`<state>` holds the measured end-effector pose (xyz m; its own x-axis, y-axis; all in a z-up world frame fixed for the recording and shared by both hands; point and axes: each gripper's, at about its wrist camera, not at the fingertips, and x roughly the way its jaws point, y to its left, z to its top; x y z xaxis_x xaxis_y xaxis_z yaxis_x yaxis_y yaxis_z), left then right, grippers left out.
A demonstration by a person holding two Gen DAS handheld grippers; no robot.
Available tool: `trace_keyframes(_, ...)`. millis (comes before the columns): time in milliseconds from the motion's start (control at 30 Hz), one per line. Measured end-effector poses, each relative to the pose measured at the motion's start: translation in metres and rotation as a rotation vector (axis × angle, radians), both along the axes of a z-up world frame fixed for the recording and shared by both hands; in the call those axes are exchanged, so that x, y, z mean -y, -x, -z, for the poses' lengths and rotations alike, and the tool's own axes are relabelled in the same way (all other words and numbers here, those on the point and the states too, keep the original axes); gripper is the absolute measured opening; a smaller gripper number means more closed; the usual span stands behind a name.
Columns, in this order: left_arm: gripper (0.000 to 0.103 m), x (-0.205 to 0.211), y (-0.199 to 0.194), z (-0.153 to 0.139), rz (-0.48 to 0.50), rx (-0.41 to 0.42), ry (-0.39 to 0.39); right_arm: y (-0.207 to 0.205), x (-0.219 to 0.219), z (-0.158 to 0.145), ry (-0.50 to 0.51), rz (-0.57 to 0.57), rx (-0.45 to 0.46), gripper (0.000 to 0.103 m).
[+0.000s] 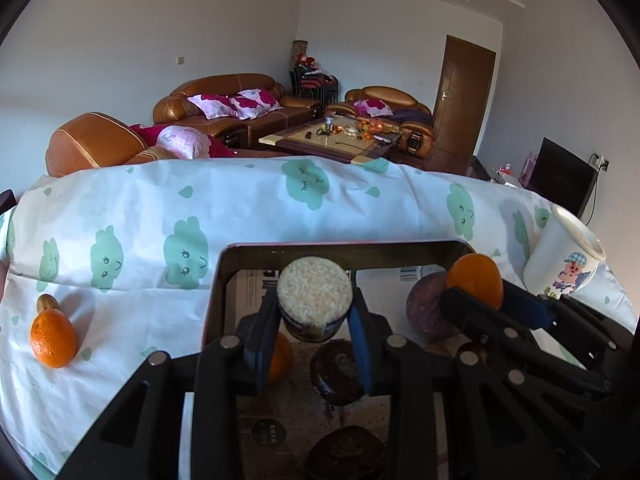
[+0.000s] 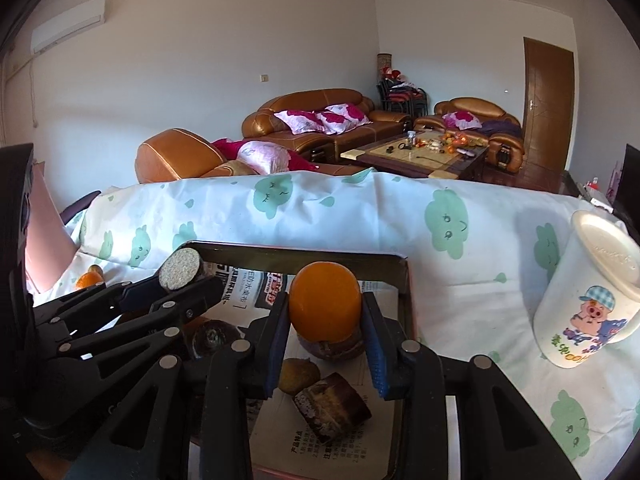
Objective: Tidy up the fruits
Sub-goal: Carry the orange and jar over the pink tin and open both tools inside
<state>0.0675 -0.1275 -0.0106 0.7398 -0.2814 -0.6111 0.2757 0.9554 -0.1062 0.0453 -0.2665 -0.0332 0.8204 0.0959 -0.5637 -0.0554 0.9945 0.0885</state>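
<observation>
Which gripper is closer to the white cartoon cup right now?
Right. The right gripper, holding an orange over the tray, is on the side of the white cup; the left gripper is farther, beyond it.

A home living room: brown leather sofas with floral cushions, a cluttered coffee table, a wooden door, and a wall air conditioner.

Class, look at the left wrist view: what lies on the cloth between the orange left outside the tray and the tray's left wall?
Nothing: between the orange and the tray, the left wrist view shows only bare cloud-print cloth. A small brown fruit touches the orange's far side.
</observation>
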Motion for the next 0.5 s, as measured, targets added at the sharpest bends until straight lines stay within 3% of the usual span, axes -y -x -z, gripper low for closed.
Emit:
trace_keyframes(200,0.035,-0.001,0.001,0.000,0.000,0.005,-0.002,0.008,0.005,0.000,-0.081,-0.049,0.010,0.043)
trace_keyframes(300,0.035,-0.001,0.001,-0.001,-0.001,0.008,-0.006,0.019,0.007,-0.008,-0.091,-0.030,0.068,0.054)
trace_keyframes(400,0.035,-0.001,0.002,-0.002,0.000,0.017,-0.012,0.032,0.016,-0.020,-0.109,0.033,0.152,0.061)
trace_keyframes(433,0.036,0.000,0.004,-0.002,0.001,0.024,-0.019,0.035,0.020,-0.023,-0.109,0.067,0.178,0.067)
trace_keyframes(500,0.044,0.004,0.008,-0.004,0.004,0.044,-0.034,0.043,0.027,-0.028,-0.097,0.140,0.230,0.073)
